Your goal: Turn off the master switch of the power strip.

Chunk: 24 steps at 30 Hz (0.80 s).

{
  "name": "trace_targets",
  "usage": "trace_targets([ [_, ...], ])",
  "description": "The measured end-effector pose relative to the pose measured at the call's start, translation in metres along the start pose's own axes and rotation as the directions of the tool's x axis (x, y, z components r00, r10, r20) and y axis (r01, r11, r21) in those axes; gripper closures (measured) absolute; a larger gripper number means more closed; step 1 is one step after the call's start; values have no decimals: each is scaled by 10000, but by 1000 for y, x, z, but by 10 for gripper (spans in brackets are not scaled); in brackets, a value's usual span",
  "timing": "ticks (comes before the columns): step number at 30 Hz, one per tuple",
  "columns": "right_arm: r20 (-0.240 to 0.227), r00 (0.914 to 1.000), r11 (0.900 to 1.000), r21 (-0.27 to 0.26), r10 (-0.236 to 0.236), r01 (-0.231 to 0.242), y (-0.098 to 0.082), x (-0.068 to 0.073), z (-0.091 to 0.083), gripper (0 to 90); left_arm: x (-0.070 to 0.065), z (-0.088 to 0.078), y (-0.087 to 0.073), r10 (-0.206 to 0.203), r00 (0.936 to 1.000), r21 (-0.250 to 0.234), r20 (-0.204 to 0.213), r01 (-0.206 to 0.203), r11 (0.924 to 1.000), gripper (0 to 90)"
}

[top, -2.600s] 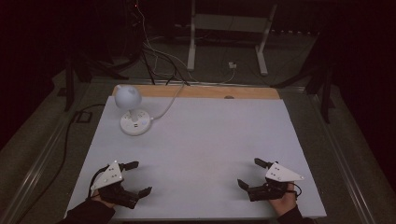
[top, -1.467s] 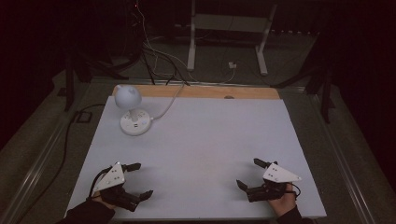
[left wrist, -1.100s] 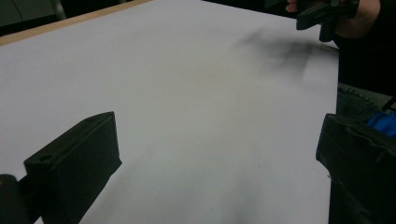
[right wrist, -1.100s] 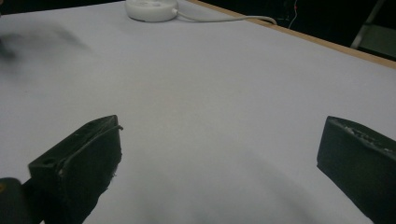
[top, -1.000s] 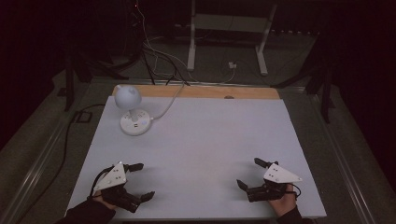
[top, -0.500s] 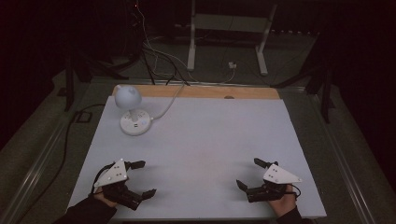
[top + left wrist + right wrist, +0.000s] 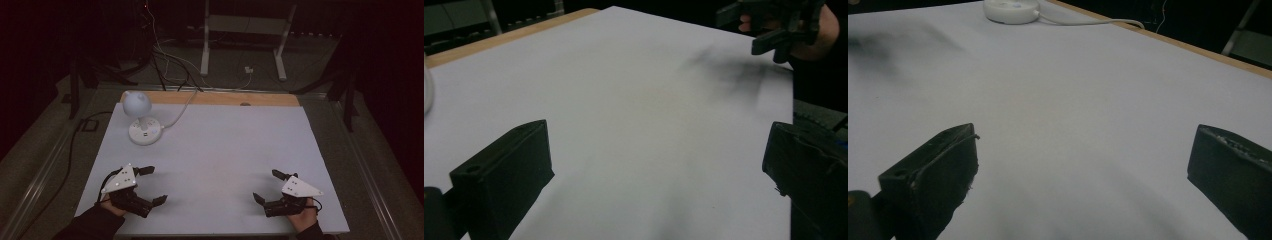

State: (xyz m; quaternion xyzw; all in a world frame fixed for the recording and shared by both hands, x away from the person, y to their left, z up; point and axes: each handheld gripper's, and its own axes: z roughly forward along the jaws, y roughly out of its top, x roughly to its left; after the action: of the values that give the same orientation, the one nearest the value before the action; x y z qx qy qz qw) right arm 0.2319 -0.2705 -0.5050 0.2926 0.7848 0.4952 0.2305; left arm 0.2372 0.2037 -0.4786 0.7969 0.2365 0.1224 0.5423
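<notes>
White sheet: covers the tabletop (image 7: pixel 220 150) almost edge to edge; a strip of bare wood (image 7: pixel 260 98) shows along the far side.
Lamp: a small white lamp (image 7: pixel 141 117) with a round head and a round flat base stands on the far left part of the sheet, upright.
Lamp cord: a white cord (image 7: pixel 176 114) runs from the base toward the far edge and off the tabletop.
Left claw: the left claw (image 7: pixel 148 185) sits low over the near left corner of the sheet, held in a hand; its jaws are spread wide with nothing between them, as the left gripper view also shows (image 7: pixel 659 165).
Right claw: the right claw (image 7: pixel 267 186) is over the near right part of the sheet, held in the person's right hand (image 7: pixel 302 217); its jaws are spread wide and empty, with bare sheet between them in the right gripper view (image 7: pixel 1083 165).
Spacing: the two claws are well apart, both far from the lamp.
Contact: whether either claw touches the sheet is hard to tell in this dim light; they seem to hover just above it.
Beyond the tabletop: dark floor with loose cables (image 7: pixel 165 55) and a white metal stand (image 7: pixel 245 37).
</notes>
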Motion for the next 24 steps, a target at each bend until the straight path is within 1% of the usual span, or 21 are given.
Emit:
trace_targets([
  [7, -1, 10000, 10000, 9, 0, 0, 0, 0, 0, 0, 8, 0, 5, -239, 9991, -170, -344, 233, 9996, 2],
  [13, -23, 10000, 10000, 29, 7, -6, 0, 0, 0, 0, 14, 1, 10, -397, 9975, -225, -590, 384, 9990, 2],
  [14, -20, 10000, 10000, 50, -19, 19, 0, 0, 0, 0, 15, 2, 11, -374, 9974, -255, -614, 359, 9990, 2],
  [16, -16, 10000, 10000, 41, -45, 45, 0, 0, 0, 0, 17, 3, 12, -413, 9967, -210, -701, 399, 9990, 2],
  [19, -19, 10000, 10000, 37, 21, -21, 0, 0, 0, 0, 20, 5, 15, -547, 9947, -285, -874, 524, 9982, 2],
  [21, -12, 10000, 10000, 46, -28, 28, 0, 0, -1, 0, 22, 6, 16, -612, 9938, -348, -925, 582, 9977, 2],
  [24, -14, 10000, 10000, 23, 14, -14, 0, 0, 0, 0, 25, 8, 19, -623, 9916, -370, -1137, 584, 9976, 2],
])
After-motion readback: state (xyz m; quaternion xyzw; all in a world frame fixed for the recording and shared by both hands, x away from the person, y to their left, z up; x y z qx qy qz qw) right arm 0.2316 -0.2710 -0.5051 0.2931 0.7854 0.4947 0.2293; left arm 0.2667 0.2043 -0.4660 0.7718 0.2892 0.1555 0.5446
